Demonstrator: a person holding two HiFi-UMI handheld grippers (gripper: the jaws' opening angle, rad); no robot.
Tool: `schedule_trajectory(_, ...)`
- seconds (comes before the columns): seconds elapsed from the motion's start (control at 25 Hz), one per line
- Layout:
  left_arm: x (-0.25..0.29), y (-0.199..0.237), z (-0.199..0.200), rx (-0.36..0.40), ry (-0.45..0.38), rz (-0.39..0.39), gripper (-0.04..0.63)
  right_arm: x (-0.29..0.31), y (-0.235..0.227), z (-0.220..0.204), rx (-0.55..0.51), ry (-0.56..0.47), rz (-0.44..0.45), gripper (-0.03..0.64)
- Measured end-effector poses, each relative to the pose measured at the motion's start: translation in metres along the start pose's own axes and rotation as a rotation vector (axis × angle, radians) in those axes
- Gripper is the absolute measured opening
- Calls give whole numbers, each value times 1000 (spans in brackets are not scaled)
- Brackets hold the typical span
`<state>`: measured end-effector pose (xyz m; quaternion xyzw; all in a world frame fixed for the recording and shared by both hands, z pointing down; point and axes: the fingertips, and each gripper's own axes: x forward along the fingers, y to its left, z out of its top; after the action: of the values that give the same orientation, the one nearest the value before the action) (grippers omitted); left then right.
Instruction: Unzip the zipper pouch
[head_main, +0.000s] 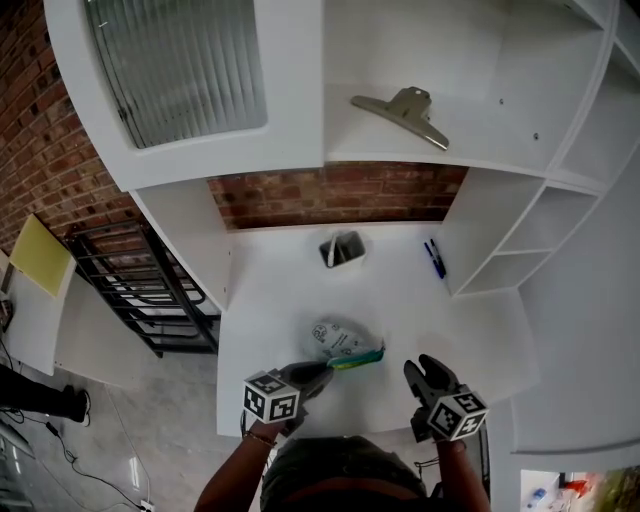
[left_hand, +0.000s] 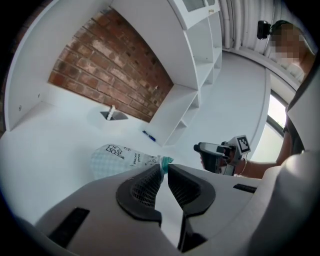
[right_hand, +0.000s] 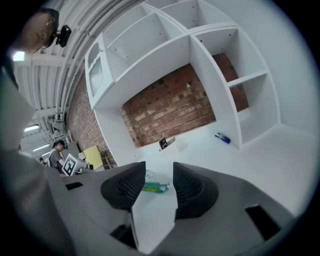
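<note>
The zipper pouch lies near the front edge of the table, its teal zipper end pinched by the closed left hand-held gripper, likely as an anchor, while the right hand-held gripper faces it open and empty, probably for the pull.

1 pouch, 2 tools, 1 metal clip

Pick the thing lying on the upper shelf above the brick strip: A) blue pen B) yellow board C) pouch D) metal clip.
D: the metal clip lies alone on that shelf, while the pen and pouch are down on the desk.
</note>
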<state>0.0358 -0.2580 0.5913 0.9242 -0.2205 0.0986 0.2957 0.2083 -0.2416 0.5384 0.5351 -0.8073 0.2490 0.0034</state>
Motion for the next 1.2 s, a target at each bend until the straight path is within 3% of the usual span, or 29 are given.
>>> schedule_trajectory(0.12,13,-2,-12,1,32,3,41,-3,-3,7,45,-31,-11,169)
schedule_trajectory(0.28,27,1,-28,2,77,13,40,-6,-11,7,13,-38,-29,167)
schedule_trajectory(0.6,34,10,-48,20,131,24,41,0,0,11,51,-45,-8,167)
schedule_trajectory(0.88,35,9,-56,4,121,28,54,7,15,1,19,-5,39,163)
schedule_trajectory(1.2,14,0,-48,-33,61,-18,115,13,31,0,16,-16,67,150)
